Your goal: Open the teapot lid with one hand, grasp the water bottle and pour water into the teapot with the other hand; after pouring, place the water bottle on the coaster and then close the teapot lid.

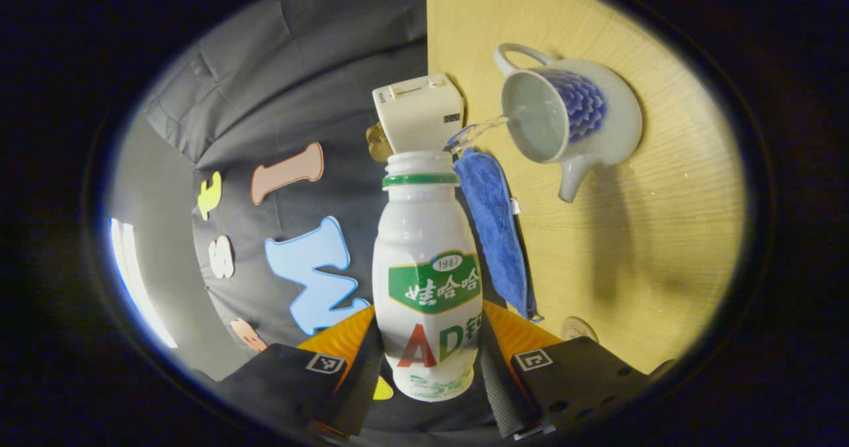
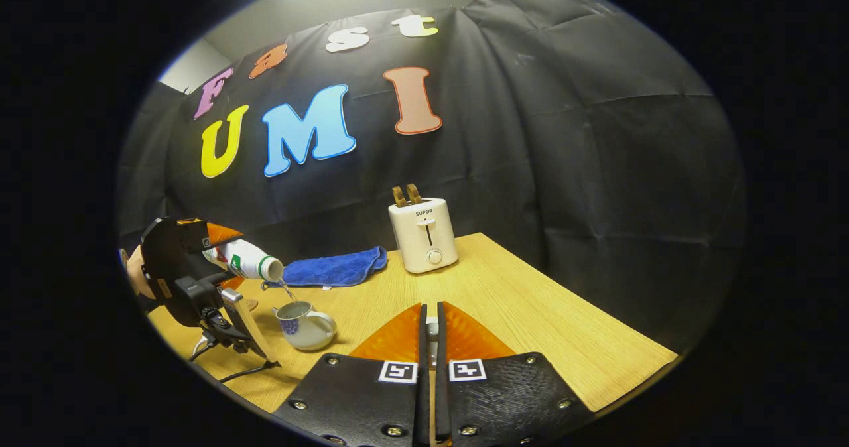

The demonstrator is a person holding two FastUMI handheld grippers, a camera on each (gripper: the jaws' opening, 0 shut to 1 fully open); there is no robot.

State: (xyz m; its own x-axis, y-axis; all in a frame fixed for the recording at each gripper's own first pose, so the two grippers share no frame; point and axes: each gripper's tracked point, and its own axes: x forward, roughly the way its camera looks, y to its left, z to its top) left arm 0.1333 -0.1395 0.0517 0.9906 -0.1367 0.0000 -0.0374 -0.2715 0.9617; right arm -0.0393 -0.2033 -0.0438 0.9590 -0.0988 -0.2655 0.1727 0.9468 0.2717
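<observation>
My left gripper [image 1: 430, 341] is shut on a white water bottle [image 1: 428, 268] with a green label and no cap. The bottle is tipped sideways, and a thin stream of water [image 1: 474, 132] runs from its mouth into the open white-and-blue teapot [image 1: 570, 112]. The right gripper view shows the same bottle [image 2: 242, 258] pouring into the teapot [image 2: 305, 324] at the table's left, held by a hand. My right gripper [image 2: 430, 341] hovers above the table to the teapot's right, its fingers pressed together on a small pale piece that looks like the teapot lid [image 2: 431, 331].
A white toaster [image 2: 423, 235] with two slices in it stands at the back of the wooden table [image 2: 564, 321]. A blue cloth [image 2: 331, 268] lies to its left. A round coaster [image 1: 579, 327] peeks out by my left finger. Black cloth walls close the booth.
</observation>
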